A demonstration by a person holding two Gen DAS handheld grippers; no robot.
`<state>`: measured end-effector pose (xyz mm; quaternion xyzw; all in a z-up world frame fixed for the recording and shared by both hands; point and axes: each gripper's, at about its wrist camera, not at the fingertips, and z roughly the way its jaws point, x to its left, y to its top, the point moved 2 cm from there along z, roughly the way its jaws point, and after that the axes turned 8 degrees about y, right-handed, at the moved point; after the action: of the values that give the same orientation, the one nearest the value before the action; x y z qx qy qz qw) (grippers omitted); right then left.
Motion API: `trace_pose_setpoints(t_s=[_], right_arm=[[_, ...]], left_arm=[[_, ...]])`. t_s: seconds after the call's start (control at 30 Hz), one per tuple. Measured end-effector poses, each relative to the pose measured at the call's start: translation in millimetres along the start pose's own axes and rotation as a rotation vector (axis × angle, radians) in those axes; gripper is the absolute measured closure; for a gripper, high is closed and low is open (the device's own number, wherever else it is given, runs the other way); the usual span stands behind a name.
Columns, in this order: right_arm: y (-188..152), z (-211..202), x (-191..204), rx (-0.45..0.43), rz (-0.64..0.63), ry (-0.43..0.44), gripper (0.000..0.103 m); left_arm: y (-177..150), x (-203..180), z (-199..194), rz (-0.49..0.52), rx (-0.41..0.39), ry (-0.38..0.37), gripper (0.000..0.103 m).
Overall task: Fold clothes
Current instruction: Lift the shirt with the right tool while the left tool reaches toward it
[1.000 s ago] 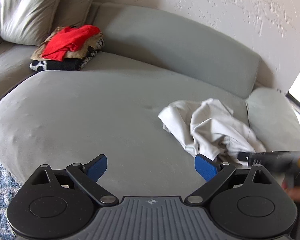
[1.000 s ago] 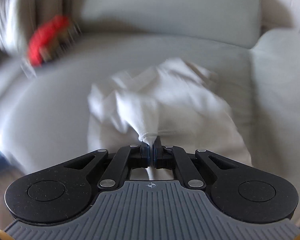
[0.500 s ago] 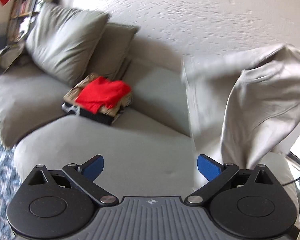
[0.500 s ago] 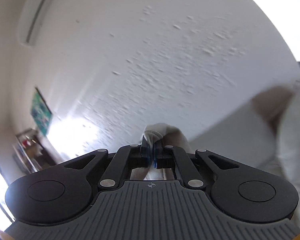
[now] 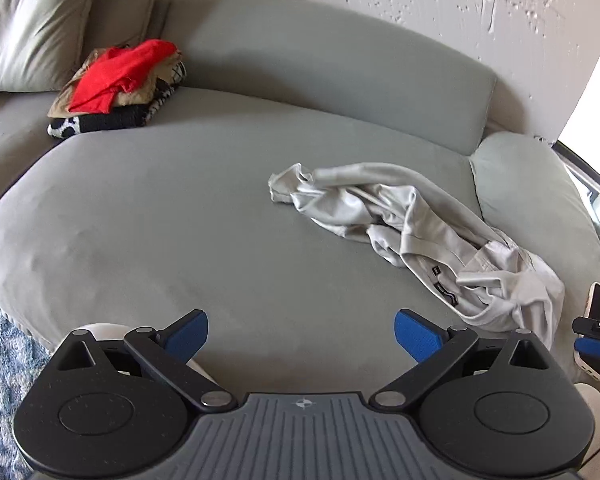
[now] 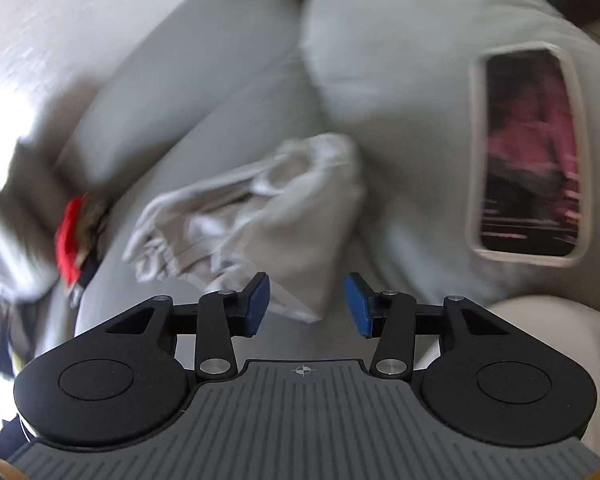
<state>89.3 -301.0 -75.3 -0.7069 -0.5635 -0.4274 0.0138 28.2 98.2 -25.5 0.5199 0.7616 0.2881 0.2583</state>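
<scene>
The pale grey garment (image 5: 412, 232) lay in a crumpled heap on the right side of the grey sofa (image 5: 180, 208). The left claw (image 5: 301, 334) was spread wide with nothing in it. The right claw (image 6: 306, 304) was spread too, just beside the cloth.

Pale grey garment (image 5: 416, 236): one item, unfolded, lay crumpled in a long twisted heap on the right part of the grey sofa seat (image 5: 188, 216); black lettering showed on an inner band; near end bunched at the seat's front edge.
</scene>
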Motion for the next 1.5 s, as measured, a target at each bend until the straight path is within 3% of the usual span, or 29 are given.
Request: trace_pose_setpoints(t_s=[0.1,0.17,0.27,0.4,0.53,0.6,0.67,0.83,0.9,0.93,0.97,1.0,1.07,1.2,1.33,1.5], right_arm=[[-8.8,16.9,21.2,0.051,-0.047,0.053,0.05],[-21.3,23.0,24.7,0.075,0.018,0.087,0.048],[-28.2,44.4,16.9,0.064,0.193,0.152,0.048],[-38.7,54.6,-5.6,-0.048,0.54,0.234,0.048],[-39.1,55.6,-15.6,-0.151,0.707,0.17,0.048],[-39.9,57.4,-17.4,-0.15,0.726,0.077,0.049],[-44.6,59.8,-20.1,-0.149,0.754,0.042,0.051],[-50.9,67.7,-28.1,-0.191,0.934,0.173,0.051],[-46.1,76.0,-25.6,-0.171,0.922,0.167,0.057],[-43.6,79.3,-23.8,-0.155,0.892,0.121,0.068],[-43.1,80.7,-23.6,-0.152,0.882,0.089,0.092],[-43.9,80.6,-24.6,-0.146,0.886,0.077,0.097],[-44.7,73.1,-24.2,-0.143,0.86,0.068,0.1],[-36.4,31.7,-11.7,-0.166,0.628,0.047,0.102],[-31.1,-28.2,-18.3,-0.25,0.487,-0.038,0.102],[-28.3,-35.4,-32.7,-0.195,0.375,-0.098,0.102]], left_arm=[[-7.7,-7.9,11.9,0.007,0.04,0.005,0.004],[-12.8,-13.1,19.8,0.012,0.067,0.009,0.01],[-20.4,-20.8,31.6,0.02,0.107,0.014,0.02],[-25.1,-19.3,38.5,0.019,0.139,-0.001,0.024],[-26.4,-17.3,40.0,0.019,0.142,-0.023,0.022],[-26.5,-16.6,40.2,0.016,0.144,-0.03,0.021],[-27.8,-15.3,40.6,0.015,0.146,-0.032,0.02],[-32.3,-12.7,40.7,0.011,0.155,-0.035,0.019],[-33.1,-12.4,39.5,0.011,0.155,-0.035,0.018],[-33.4,-12.6,38.6,0.011,0.155,-0.036,0.018],[-33.5,-13.1,37.4,0.013,0.153,-0.035,0.018],[-33.6,-13.5,36.2,0.014,0.151,-0.034,0.018],[-33.4,-13.7,32.4,0.013,0.143,-0.036,0.017],[-33.9,-11.6,27.2,0.012,0.128,-0.044,0.016],[-33.7,-11.0,32.5,-0.03,0.161,-0.086,0.016],[-33.3,-20.0,50.6,-0.061,0.205,-0.136,0.018]])
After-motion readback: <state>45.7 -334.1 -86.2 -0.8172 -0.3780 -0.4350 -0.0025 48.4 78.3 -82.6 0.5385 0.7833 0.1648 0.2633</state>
